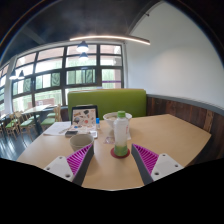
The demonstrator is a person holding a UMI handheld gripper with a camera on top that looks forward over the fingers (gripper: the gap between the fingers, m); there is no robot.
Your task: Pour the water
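A clear bottle with green liquid at its bottom stands upright on a red coaster on the light wooden table. A clear cup stands on the table to its left. A white bowl-like container sits behind the bottle. My gripper is open, its purple pads wide apart. The bottle stands just ahead of the fingers, roughly between their tips, with gaps on both sides. The cup is just beyond the left fingertip.
An open laptop and papers lie at the table's far left. A green bench back stands behind the table. Large windows fill the far wall. Chairs stand at the far left.
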